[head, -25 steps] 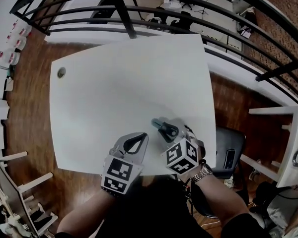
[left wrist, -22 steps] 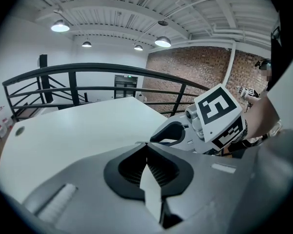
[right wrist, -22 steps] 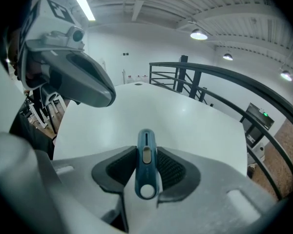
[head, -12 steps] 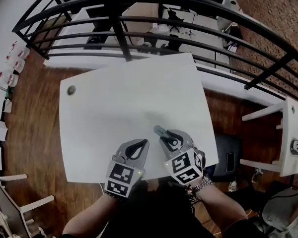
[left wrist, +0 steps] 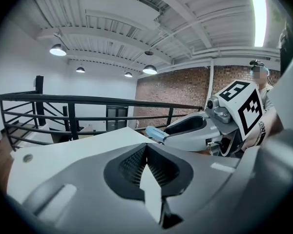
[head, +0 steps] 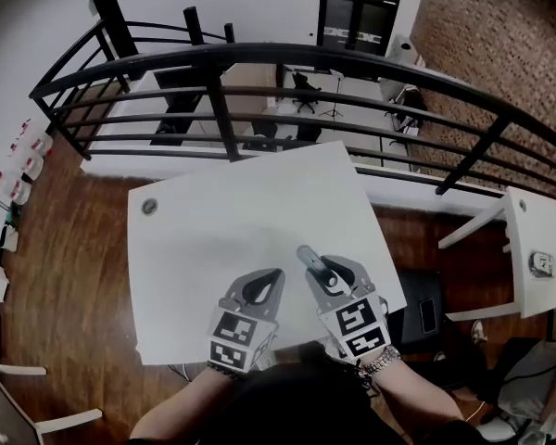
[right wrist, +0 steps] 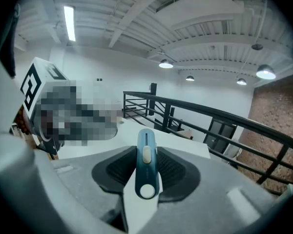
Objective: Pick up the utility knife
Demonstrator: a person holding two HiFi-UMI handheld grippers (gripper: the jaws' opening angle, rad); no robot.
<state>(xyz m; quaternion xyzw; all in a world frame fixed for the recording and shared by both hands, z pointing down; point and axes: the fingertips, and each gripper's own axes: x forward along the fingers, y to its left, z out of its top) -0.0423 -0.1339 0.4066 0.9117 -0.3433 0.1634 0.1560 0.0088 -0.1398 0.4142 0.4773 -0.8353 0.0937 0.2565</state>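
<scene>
The utility knife [right wrist: 146, 172] is slim and blue with a pale slider and a round end cap. My right gripper [right wrist: 146, 150] is shut on it, and its front end sticks out past the jaw tips. In the head view the right gripper [head: 317, 263] hangs over the near right part of the white table [head: 232, 202], the knife [head: 306, 253] pointing away from me. My left gripper [head: 275, 276] hovers beside it on the left, shut and holding nothing. The left gripper view shows its own closed jaws [left wrist: 146, 147], with the right gripper [left wrist: 195, 128] and the knife tip [left wrist: 155, 133] just to the right.
A black metal railing [head: 287, 63] runs beyond the table's far edge. A round cable hole [head: 149, 207] sits in the table's far left corner. A dark chair [head: 424, 315] stands at the right, another white table [head: 536, 248] farther right, on a wooden floor [head: 65, 248].
Both grippers have risen off the table, the right one carrying the knife up with it. The head view has tipped up, so more railing and room show.
</scene>
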